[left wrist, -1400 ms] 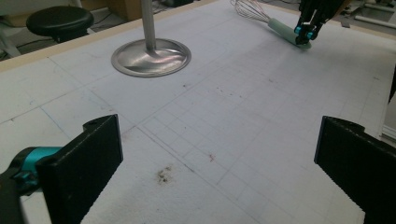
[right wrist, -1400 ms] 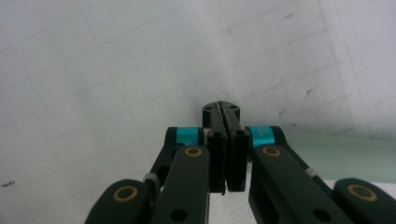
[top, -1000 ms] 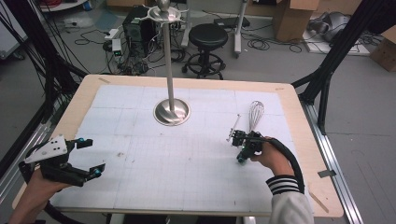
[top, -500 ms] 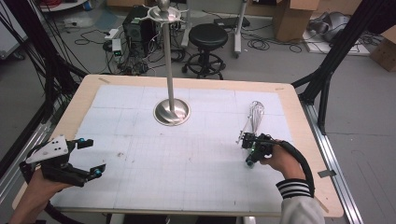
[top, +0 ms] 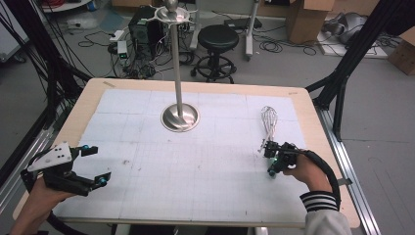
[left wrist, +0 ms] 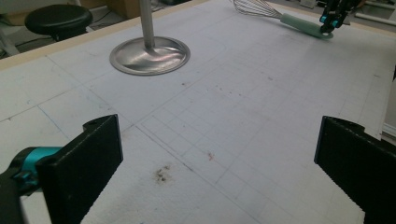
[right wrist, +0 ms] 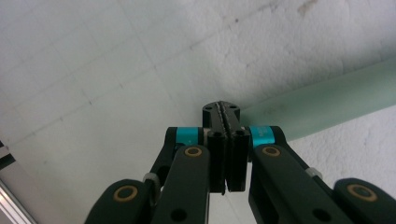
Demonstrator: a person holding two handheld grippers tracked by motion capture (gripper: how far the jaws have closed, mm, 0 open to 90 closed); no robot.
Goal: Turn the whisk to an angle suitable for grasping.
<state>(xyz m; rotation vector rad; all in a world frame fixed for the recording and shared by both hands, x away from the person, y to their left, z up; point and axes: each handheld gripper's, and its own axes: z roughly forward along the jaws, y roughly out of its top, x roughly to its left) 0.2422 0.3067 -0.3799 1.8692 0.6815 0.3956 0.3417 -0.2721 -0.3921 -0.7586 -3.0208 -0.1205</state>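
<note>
Lying flat on the white surface, a whisk points its wires away from the person, to the right of the steel stand. The right gripper rests at its pale green handle end, fingers pressed together with nothing between them, apparently nudging rather than grasping. A second earlier it sat nearer the stand. The left gripper, fingers spread, waits well left of the stand, seemingly idle.

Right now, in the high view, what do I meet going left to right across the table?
Left tool, jaws wide apart → metal stand on its round base → whisk → right tool, jaws shut, at the whisk's handle end.
</note>
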